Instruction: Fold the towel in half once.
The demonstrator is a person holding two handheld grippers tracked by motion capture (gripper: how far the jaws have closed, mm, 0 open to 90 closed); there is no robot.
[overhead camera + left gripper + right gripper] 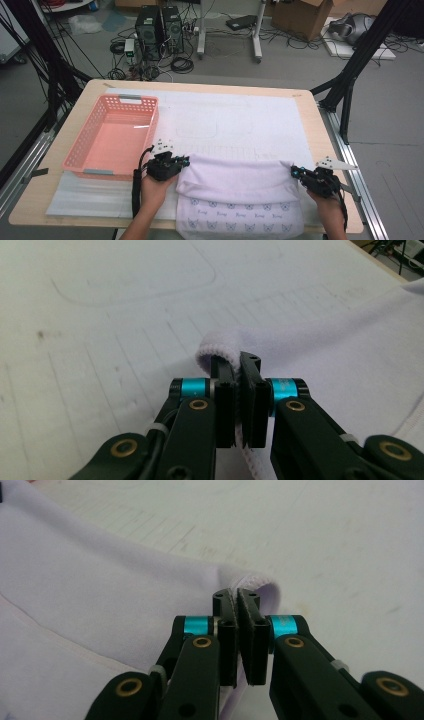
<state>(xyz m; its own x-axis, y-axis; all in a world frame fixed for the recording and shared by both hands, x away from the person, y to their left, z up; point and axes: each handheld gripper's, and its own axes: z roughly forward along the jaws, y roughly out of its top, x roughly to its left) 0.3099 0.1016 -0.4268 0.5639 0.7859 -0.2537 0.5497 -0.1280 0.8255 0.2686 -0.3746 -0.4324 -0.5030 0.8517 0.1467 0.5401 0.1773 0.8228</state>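
Both tools clamped on the towel: my left tool [186, 161] pinches its far left corner, hem visible between the pads in the left gripper view; my right tool [295, 171] pinches the far right corner. The lavender towel [240, 192] lies at the near edge of the counter [80, 105], its near end draping over that edge, right of the pink basket [112, 135]. Step looks like grasp done, fold starting. Next: lift both corners evenly, carry together, keep the fabric taut, no slip.
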